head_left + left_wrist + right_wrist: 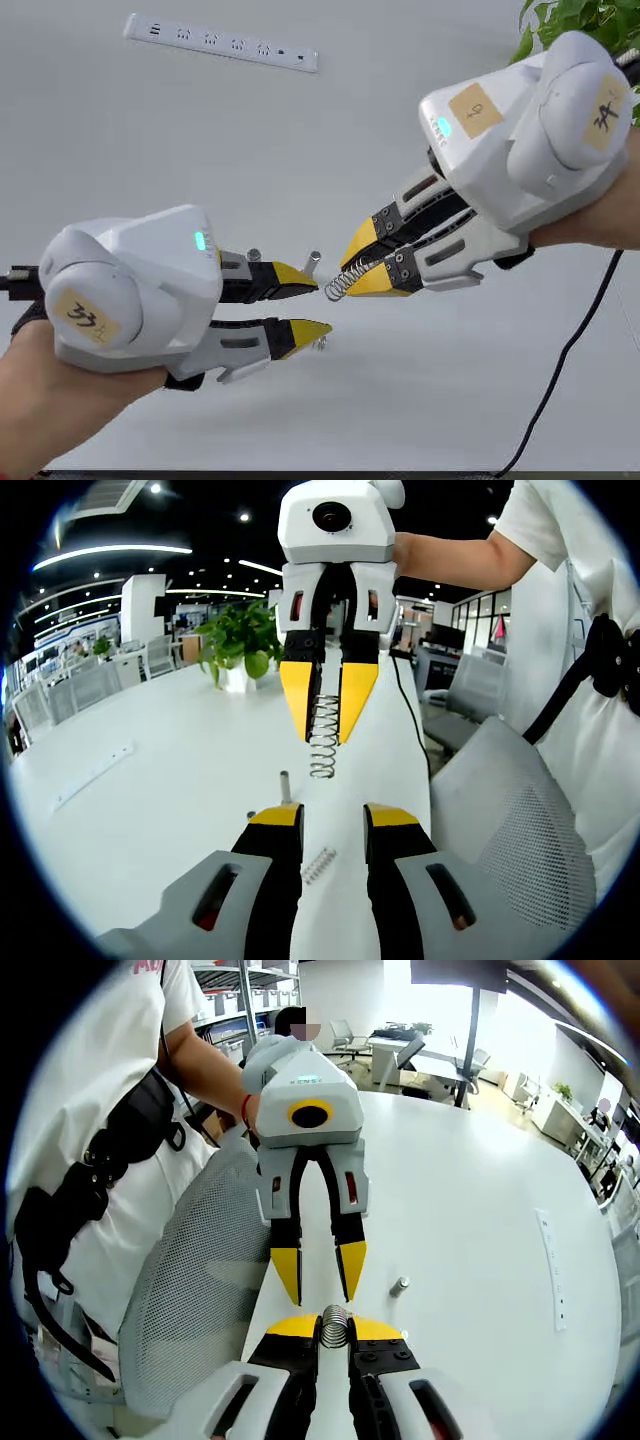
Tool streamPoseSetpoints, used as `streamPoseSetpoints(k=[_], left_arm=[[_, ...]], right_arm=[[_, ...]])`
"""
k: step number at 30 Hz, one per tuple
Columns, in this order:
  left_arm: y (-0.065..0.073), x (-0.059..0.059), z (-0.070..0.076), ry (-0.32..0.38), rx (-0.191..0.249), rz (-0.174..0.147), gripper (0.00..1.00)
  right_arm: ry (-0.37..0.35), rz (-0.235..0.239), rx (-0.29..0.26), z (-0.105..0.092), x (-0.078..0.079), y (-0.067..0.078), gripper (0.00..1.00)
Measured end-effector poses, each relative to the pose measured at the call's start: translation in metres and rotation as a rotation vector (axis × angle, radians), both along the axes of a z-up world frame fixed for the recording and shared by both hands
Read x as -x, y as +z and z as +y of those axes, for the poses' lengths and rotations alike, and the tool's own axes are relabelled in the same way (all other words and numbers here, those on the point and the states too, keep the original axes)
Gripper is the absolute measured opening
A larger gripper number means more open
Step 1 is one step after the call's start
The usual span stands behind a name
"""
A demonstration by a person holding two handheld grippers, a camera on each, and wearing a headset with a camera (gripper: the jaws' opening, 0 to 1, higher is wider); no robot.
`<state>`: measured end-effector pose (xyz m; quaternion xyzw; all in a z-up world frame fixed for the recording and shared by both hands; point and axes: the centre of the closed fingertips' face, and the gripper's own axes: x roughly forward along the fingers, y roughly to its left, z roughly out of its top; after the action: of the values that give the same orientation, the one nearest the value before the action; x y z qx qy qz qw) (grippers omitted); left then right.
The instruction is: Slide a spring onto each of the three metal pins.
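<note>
White workbench top [150, 150] runs out to a long white power strip [220, 42], well beyond the short upright metal pin [314, 262] that serves as the marker for everything else. The right gripper [352, 278] has its yellow-tipped jaws pinched on one end of a thin steel coil spring [335, 288]. The free end of the spring hangs in the air just beside the pin, near its top but not over it. The left gripper [320, 306] lies on the pin's other side with its jaws parted and nothing between them, and its upper tip is close to the pin. A second upright metal pin [254, 256] stands further along that jaw, away from the first. In the left gripper view a small loose spring [318, 865] lies flat on the table, on the near side of the pin [285, 785].

The main risk, as I judge it, is alignment. The spring slants across the pin instead of lining up with it, so its mouth may catch on the pin's tip and buckle or spring out of the grip. Because it is held by one end only, it can wobble. The open left jaw tip could also nudge the pin, and I cannot tell whether the pin is fixed.
</note>
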<state>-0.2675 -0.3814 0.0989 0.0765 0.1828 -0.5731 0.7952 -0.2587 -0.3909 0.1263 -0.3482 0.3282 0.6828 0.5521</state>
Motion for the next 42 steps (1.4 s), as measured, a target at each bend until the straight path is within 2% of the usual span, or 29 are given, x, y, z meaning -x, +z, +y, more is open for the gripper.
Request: streamPoseSetpoints(k=[7, 21, 29, 35, 42], left_arm=[[-0.008, -0.003, 0.02, 0.042, -0.02, 0.002, 0.27], [-0.018, -0.013, 0.052, 0.12, -0.034, 0.016, 0.5], [-0.019, -0.018, 0.059, 0.148, -0.009, 0.028, 0.67], [-0.021, -0.023, 0.062, 0.167, 0.015, 0.046, 0.76], [-0.022, -0.026, 0.064, 0.178, 0.047, 0.066, 0.83]], right_arm=[[-0.047, -0.03, 0.031, -0.006, -0.015, -0.003, 0.07], [-0.108, -0.067, 0.094, -0.007, -0.047, -0.013, 0.07], [-0.13, -0.074, 0.129, -0.007, -0.059, -0.025, 0.07], [-0.138, -0.08, 0.153, -0.006, -0.07, -0.038, 0.07], [-0.142, -0.073, 0.177, -0.004, -0.074, -0.052, 0.07]])
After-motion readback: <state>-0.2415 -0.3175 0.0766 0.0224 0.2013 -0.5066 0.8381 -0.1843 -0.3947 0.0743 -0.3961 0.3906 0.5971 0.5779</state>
